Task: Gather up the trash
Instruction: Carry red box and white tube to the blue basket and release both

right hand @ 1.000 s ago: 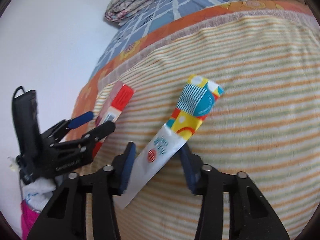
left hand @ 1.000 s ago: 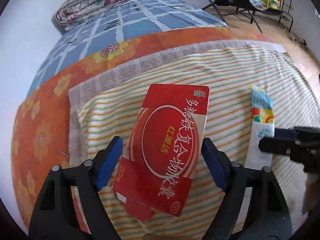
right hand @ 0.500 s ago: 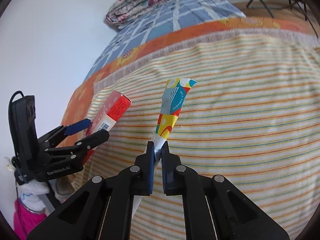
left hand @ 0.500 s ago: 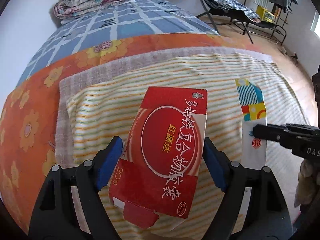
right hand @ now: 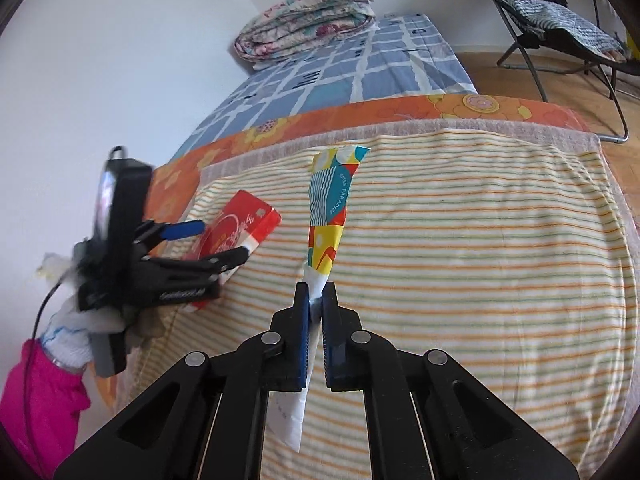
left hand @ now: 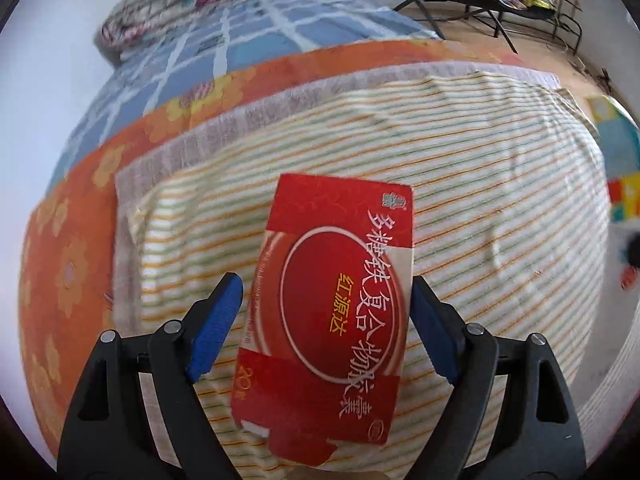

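Note:
A flattened red medicine box [left hand: 336,304] with white Chinese lettering lies on the striped blanket [left hand: 500,200], tilted. My left gripper [left hand: 326,328] is open, its blue pads on either side of the box; the right pad is against the box edge, the left pad stands apart. In the right wrist view the box [right hand: 236,236] sits between the left gripper's fingers [right hand: 224,258]. My right gripper [right hand: 316,304] is shut on a long colourful wrapper [right hand: 330,208], held up off the blanket. The wrapper shows blurred at the right edge of the left wrist view [left hand: 622,168].
The striped blanket covers an orange flowered sheet [right hand: 360,114] and a blue checked sheet [right hand: 360,64]. A folded quilt [right hand: 308,20] lies at the far end by the white wall. A folding chair [right hand: 560,20] stands on the wooden floor to the right.
My right gripper closed on the wrapper and lifted it off the blanket. The left gripper stays open around the red box, with the view shifted slightly.

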Demonstrator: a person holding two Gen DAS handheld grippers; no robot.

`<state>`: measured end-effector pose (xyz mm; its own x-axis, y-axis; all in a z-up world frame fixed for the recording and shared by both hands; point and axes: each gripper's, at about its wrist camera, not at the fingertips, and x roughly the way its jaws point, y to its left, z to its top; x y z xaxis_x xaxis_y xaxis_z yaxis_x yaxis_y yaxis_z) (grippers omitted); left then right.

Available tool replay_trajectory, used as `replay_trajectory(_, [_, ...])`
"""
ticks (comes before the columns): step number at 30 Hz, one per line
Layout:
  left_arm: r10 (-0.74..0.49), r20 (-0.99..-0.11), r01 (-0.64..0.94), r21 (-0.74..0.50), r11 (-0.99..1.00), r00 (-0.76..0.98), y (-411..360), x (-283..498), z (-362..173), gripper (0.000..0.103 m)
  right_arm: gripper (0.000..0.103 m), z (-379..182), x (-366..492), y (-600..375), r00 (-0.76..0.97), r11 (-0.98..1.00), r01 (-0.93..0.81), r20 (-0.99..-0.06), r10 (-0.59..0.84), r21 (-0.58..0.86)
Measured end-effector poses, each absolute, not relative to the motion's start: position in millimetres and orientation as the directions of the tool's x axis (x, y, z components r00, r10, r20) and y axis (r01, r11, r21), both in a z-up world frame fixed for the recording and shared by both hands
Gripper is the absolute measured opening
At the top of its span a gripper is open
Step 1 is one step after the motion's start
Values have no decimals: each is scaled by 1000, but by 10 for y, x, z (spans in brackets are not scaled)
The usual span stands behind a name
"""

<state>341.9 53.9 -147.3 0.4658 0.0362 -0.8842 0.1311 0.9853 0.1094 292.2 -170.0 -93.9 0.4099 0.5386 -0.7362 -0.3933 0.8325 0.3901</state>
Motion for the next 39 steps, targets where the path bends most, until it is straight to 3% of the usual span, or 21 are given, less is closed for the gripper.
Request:
replay_trajectory(10, [11, -856, 13, 21, 1000, 517, 637, 3051, -1221, 82, 4, -622, 2650, -1780, 451, 833, -435, -718, 530, 342])
replay_trajectory(28, [-47, -774, 26, -39, 999, 632, 100, 1413, -86, 82, 4, 208, 1393, -2108, 563, 837, -509, -659, 499, 200])
replay_trajectory(39, [-81, -748, 44, -70, 997, 658, -245, 366, 23, 82, 4, 290, 608, -2240, 571, 806, -573, -633, 523, 148])
